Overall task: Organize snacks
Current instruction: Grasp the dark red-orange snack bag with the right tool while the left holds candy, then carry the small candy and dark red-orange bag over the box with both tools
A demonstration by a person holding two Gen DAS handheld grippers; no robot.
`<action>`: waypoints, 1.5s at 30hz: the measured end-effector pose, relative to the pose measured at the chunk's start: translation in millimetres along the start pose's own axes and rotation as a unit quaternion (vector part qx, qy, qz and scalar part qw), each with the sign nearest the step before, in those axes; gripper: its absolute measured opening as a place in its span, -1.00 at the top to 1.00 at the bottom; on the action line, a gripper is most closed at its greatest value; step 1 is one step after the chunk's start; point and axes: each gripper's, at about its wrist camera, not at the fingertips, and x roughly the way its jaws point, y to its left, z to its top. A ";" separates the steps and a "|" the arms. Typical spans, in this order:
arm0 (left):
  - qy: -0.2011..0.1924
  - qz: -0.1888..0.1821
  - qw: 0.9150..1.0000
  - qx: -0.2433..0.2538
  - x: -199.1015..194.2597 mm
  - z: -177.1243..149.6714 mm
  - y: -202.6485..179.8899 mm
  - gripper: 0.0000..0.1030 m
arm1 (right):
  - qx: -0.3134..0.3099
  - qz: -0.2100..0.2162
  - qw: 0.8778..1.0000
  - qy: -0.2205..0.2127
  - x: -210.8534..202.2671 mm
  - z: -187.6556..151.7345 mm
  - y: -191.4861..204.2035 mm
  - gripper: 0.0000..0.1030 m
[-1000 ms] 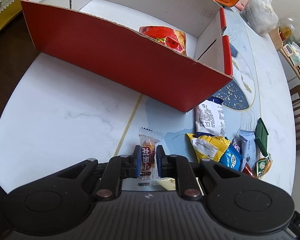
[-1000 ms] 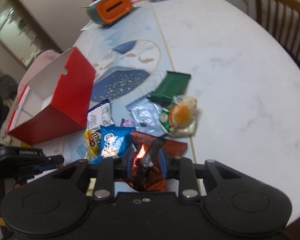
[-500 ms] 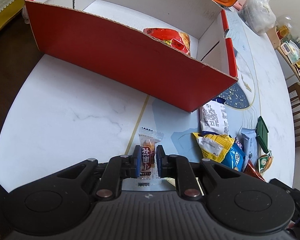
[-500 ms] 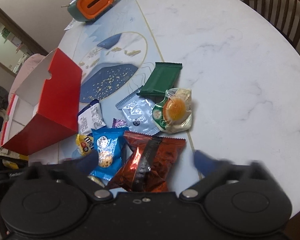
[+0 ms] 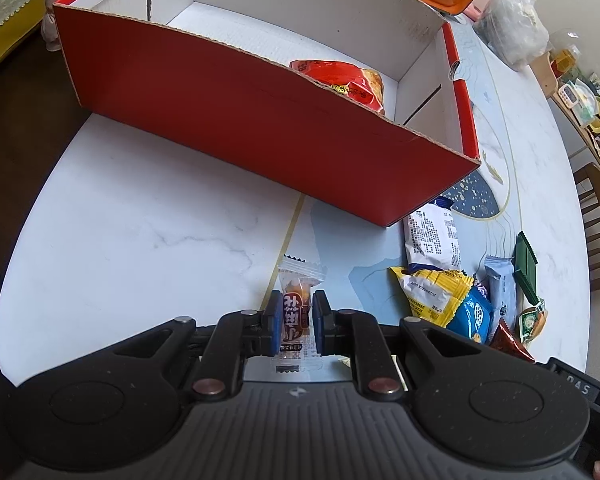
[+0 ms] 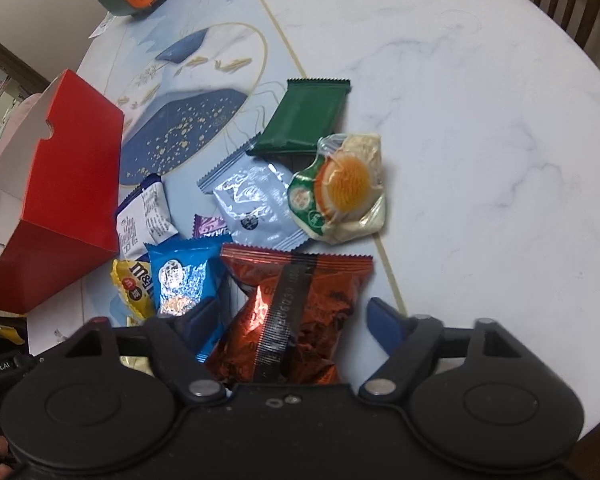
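Left gripper (image 5: 296,322): clamped on a clear-wrapped candy (image 5: 296,312), held just above the bench (image 5: 140,240) in front of the near wall of the red box (image 5: 260,136); nothing about this grip or its place is altered from a second ago. Red box: one orange-red packet (image 5: 340,80) is seen inside against the near wall, the rest of the floor bare. Right gripper (image 6: 296,322): a second ago it was clamped on the copper-red packet (image 6: 296,312); the jaws were then thrown wide and have just been closing again, and now stand apart with the packet between them, the right pad clearly off the foil, the left pad partly over the blue cookie pack (image 6: 180,280); contact on that side cannot be told. The copper-red packet lies on the bench at the near edge of the loose pile. Pile, from near to far: yellow candy bag (image 6: 132,284), white pack (image 6: 146,216), silver pack (image 6: 256,204), round pastry (image 6: 340,188), green bar (image 6: 304,120). Judgement: the first grip on the copper-red packet appears to have been let go for a better one, so a re-grasp is in hand; the candy is ready to be carried over the wall, and most of the sorting is not yet done.
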 end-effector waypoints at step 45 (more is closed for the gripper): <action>-0.108 -0.008 0.994 0.010 -92.1 77.4 7.1 0.71 | -0.184 0.106 0.972 -0.100 -76.5 51.3 147.4 0.12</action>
